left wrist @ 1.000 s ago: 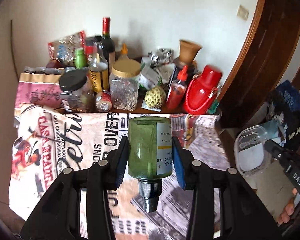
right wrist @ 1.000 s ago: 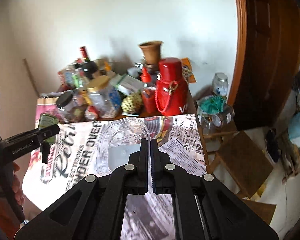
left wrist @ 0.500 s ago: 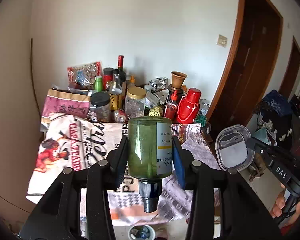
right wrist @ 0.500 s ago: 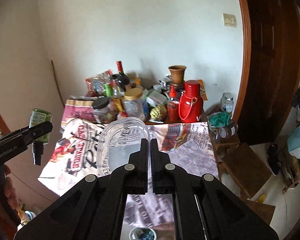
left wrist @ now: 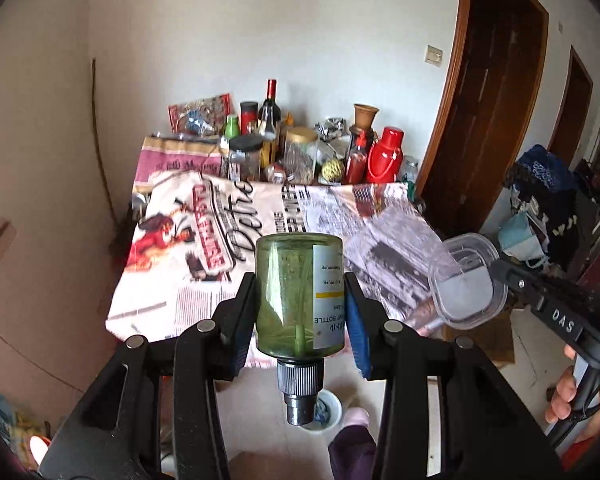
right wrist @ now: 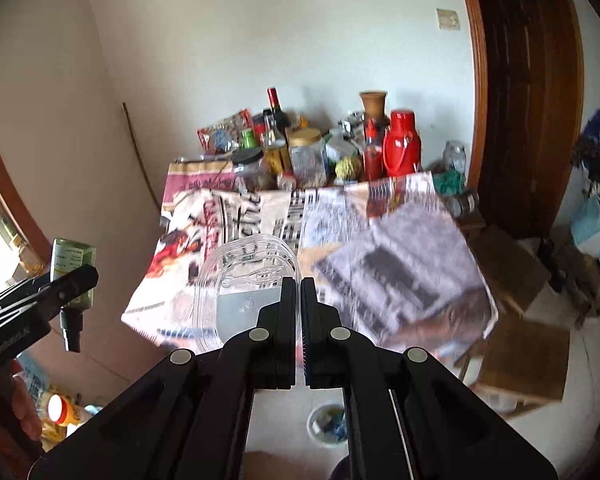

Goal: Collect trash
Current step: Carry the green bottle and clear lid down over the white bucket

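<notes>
The left gripper [left wrist: 300, 312] is clamped on a green bottle [left wrist: 300, 296], its blue pads pressed against the bottle's two sides. The bottle is see-through green plastic with a white and yellow label on its right side, and it hangs upside down, its ribbed neck and dark nozzle pointing at the floor. It is held in the air in front of the near edge of the table [left wrist: 172, 280], well apart from the jars and bottles crowded along the far edge by the wall. The right gripper [right wrist: 298, 304] has its jaws closed together on the thin rim of a clear plastic tub [right wrist: 252, 292], an empty oval container with a pale grey patch showing through its bottom; it too is held up off the table, to the right of the bottle. On the floor below, near the table's front, stands a small white bin [right wrist: 327, 424] with scraps inside.
</notes>
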A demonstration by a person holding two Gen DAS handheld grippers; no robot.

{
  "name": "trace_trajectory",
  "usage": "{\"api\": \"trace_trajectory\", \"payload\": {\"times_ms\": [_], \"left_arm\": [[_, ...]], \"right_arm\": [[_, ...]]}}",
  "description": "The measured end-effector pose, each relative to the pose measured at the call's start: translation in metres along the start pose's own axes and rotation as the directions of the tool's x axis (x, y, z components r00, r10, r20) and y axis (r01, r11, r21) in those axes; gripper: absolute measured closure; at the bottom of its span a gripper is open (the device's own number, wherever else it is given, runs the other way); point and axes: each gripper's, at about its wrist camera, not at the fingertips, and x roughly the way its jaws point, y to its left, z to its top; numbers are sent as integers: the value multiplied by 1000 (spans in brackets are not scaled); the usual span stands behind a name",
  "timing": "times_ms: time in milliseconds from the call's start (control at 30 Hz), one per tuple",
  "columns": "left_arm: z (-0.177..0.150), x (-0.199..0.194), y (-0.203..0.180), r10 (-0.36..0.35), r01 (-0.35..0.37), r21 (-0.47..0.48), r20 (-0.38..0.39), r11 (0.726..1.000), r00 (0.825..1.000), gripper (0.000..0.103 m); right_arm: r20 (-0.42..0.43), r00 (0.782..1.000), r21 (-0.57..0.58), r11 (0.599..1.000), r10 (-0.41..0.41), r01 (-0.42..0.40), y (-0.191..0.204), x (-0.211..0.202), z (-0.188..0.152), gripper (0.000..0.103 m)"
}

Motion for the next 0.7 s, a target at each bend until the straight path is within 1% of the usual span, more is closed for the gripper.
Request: {"api": "trace_trajectory", "payload": {"times_ms": [167, 267, 367, 467, 567, 700], "left_arm": [[-19, -6, 0, -37, 37, -9, -37, 999, 999, 62], [-30, -1, -6, -64, 63, -18, -66, 998, 996, 62], [-39, 7, -12, -65, 63, -28, -84, 998, 994, 62], [-50, 21, -20, -60, 55, -40, -114, 998, 992, 62], [-64, 43, -27, -44, 37, -45, -162, 998, 986, 62], [-92, 83, -34, -41, 27, -62, -234, 998, 971, 62]], "right_arm": [[-36, 999, 7, 1000, -29, 30, 3, -16, -24, 101], [-63, 997, 7, 999, -36, 37, 0, -16, -34, 101], [-103, 994, 4, 999, -32, 32, -6, -7, -44, 101], [-150, 989, 1, 1000, -19, 19, -19, 12, -54, 101], [-203, 979, 4, 1000, -7, 8, -31, 34, -69, 101], [-265, 964, 7, 1000, 2, -1, -48, 66, -91, 101]]}}
